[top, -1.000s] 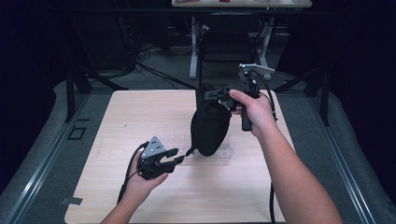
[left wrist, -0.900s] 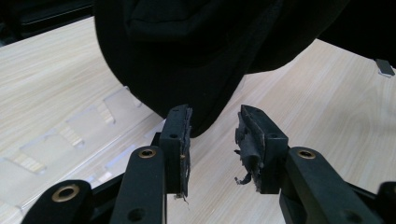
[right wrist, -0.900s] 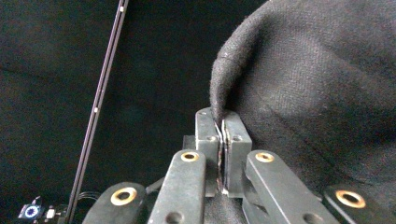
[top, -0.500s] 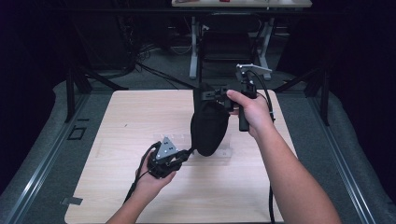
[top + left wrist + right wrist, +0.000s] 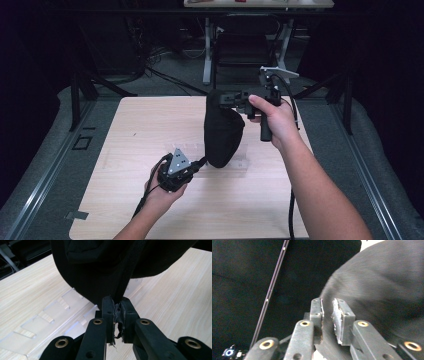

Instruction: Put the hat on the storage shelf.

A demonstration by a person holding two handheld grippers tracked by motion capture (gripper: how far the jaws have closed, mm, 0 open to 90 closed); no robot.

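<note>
So the black bag (image 5: 222, 131) is hanging in the air over the middle of the wooden table (image 5: 125, 130), its bottom end low near the clear plastic rack (image 5: 220, 165) lying on the tabletop. The left gripper (image 5: 196, 165) sits at about 7 o'clock from the bag, and its jaws have just been closing: in the left gripper view they're pressed together on a thin fold or strap of the bag's fabric (image 5: 125, 287), which runs up at 12 o'clock from the pads. The right gripper (image 5: 225, 98) is up at the bag's top, around 1 o'clock of it, held level. Its jaws have just been opening. In the right gripper view there's a small gap between the pads with fabric (image 5: 387, 290) in it, and the pads look apart from the cloth.
</note>
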